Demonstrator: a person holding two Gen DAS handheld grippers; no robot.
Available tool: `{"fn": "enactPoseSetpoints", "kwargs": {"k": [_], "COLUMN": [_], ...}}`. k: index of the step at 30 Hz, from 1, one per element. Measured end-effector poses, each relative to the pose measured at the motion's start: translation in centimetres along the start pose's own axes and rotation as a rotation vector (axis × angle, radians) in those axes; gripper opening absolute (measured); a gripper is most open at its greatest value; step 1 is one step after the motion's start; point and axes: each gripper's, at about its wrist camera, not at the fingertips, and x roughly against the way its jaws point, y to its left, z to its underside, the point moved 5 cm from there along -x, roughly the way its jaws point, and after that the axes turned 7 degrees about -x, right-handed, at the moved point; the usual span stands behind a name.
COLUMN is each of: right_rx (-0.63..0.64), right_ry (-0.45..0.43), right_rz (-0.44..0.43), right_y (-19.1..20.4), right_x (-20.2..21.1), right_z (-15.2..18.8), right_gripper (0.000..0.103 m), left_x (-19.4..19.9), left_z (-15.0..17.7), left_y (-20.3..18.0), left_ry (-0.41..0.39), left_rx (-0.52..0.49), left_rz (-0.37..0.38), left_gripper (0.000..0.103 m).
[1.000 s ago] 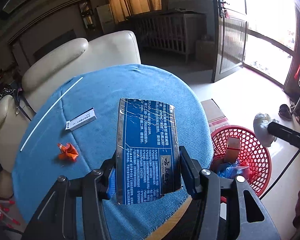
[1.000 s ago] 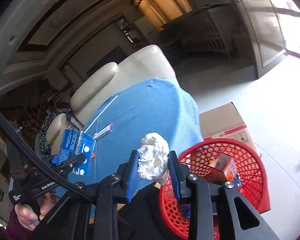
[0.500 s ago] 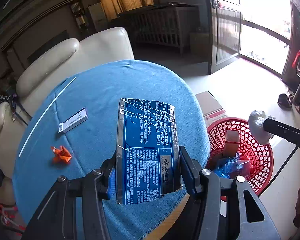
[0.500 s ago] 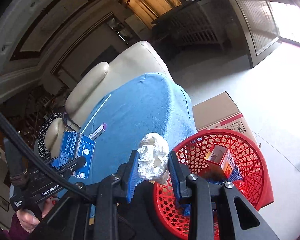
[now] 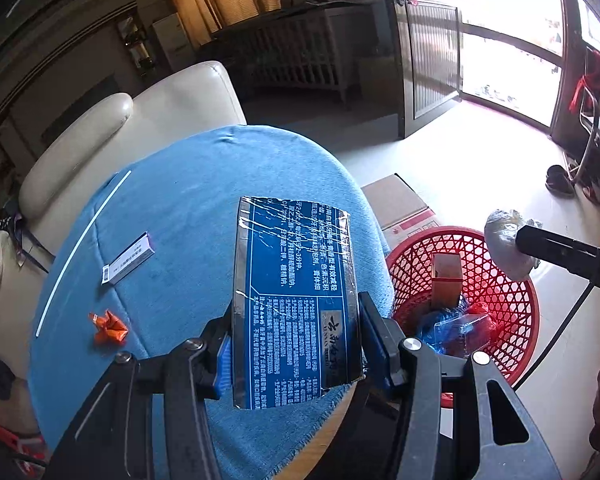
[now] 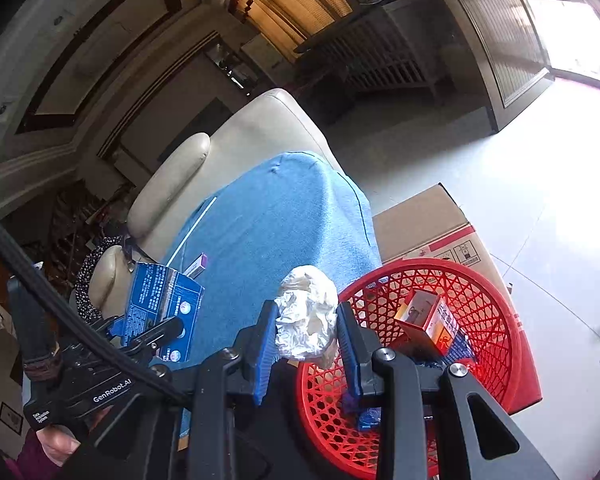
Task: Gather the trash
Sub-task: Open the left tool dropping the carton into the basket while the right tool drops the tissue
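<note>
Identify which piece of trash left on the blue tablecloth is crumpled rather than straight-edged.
The small orange wrapper, a creased wad near the cloth's left edge. The white box with the purple end is a flat rectangle, and the white stick is long and thin.

Both wrist views, above table (image 5: 188,184), sharing basket (image 6: 496,320)

Two hand-held grippers: the left hand-held gripper (image 5: 296,344) and the right hand-held gripper (image 6: 306,340); one blue carton (image 5: 296,300); one crumpled white wad (image 6: 306,312); one red basket (image 6: 488,312) on the floor; one round table (image 5: 188,200); on it, one white strip (image 5: 80,248), one small white box (image 5: 128,258), one orange wrapper (image 5: 108,326); one cardboard box (image 6: 420,224); one cream armchair (image 5: 112,136).
</note>
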Motion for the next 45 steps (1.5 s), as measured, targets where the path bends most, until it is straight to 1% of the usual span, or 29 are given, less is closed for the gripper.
{"fn": "enactPoseSetpoints", "kwargs": {"k": [21, 28, 31, 37, 45], "right_rx": [-0.080, -0.111, -0.120, -0.138, -0.161], "right_ry": [-0.002, 0.001, 0.000, 0.001, 0.011], "right_rz": [0.019, 0.029, 0.032, 0.043, 0.060], "right_y": [-3.5, -4.6, -4.9, -5.6, -6.5], "right_x": [0.4, 0.4, 0.5, 0.6, 0.4], "right_z": [-0.4, -0.5, -0.6, -0.6, -0.3], "right_gripper": [0.032, 0.032, 0.032, 0.033, 0.034], "left_x": [-1.7, -2.3, -2.6, -3.1, -3.9], "left_z": [-1.2, -1.3, -1.3, -1.0, -0.4], "left_y": [-3.5, -4.6, -5.0, -6.1, -7.2], "left_ry": [0.029, 0.031, 0.037, 0.047, 0.079], "left_rx": [-0.081, -0.088, -0.092, -0.097, -0.072], "left_rz": [0.029, 0.072, 0.079, 0.137, 0.256], "left_gripper": [0.055, 0.055, 0.055, 0.055, 0.056]}}
